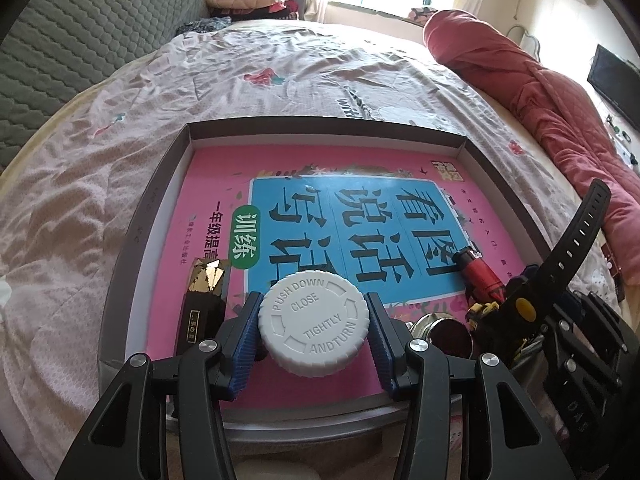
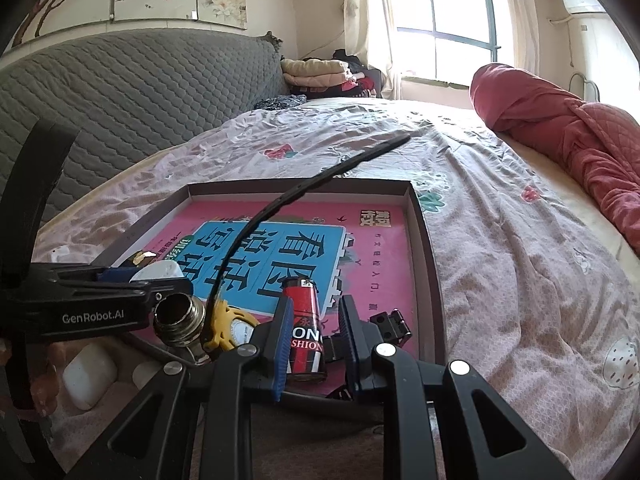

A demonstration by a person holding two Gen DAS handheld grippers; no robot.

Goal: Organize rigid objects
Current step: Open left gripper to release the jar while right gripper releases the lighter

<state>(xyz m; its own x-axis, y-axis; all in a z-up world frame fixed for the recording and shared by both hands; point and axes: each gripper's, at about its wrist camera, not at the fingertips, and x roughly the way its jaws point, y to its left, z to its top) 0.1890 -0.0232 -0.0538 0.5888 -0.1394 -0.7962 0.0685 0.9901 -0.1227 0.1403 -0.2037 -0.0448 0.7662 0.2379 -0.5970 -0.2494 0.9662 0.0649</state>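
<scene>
Two grips over tray (image 1: pixel 132 236)
Left gripper (image 1: pixel 312 330) clamps white cap (image 1: pixel 312 322) sideways; right gripper (image 2: pixel 314 338) pinches red lighter (image 2: pixel 303 328), long axis pointing ahead along its fingers

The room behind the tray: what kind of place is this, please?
Most likely a bedroom in a home. The tray lies on a wide bed with a flowered pink sheet, a quilted grey headboard stands behind it, and folded blankets are stacked near the window.
</scene>
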